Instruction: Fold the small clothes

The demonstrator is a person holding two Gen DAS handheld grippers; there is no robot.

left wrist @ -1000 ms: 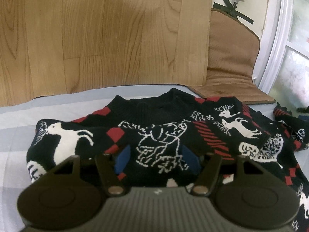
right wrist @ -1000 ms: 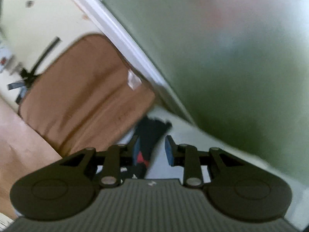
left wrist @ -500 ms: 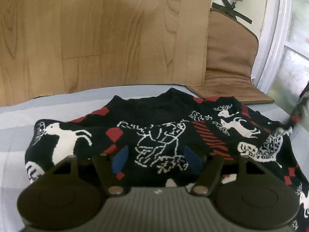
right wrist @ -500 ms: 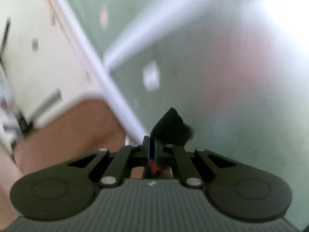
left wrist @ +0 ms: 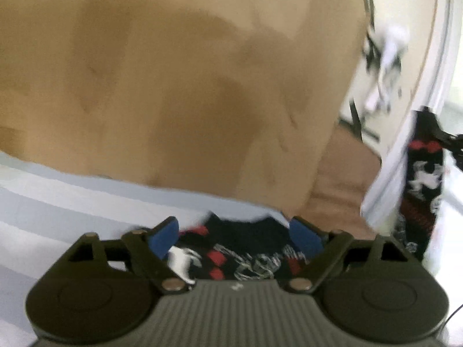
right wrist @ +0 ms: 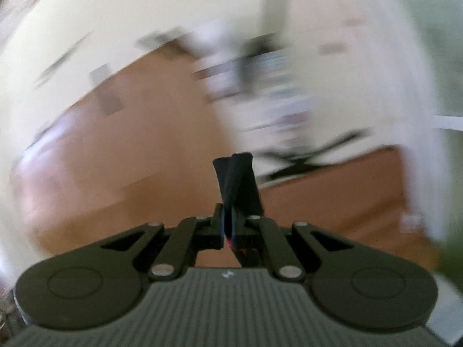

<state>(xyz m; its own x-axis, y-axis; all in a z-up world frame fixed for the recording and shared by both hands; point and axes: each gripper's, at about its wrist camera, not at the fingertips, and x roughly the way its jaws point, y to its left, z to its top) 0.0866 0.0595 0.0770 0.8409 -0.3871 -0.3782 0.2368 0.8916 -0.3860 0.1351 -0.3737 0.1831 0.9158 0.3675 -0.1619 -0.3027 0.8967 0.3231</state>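
- One black knitted sweater with red-and-white reindeer pattern lies on the striped bed sheet, wooden board at 12 o'clock.
- Left tongs are opening above it, gripping nothing.
- Right tongs pinch its sleeve, lifted at 3 o'clock.

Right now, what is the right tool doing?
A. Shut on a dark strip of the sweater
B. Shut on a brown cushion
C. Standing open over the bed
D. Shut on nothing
A: in the right wrist view the right tool is pinched shut on a dark fold of the sweater, which sticks out past its tips.
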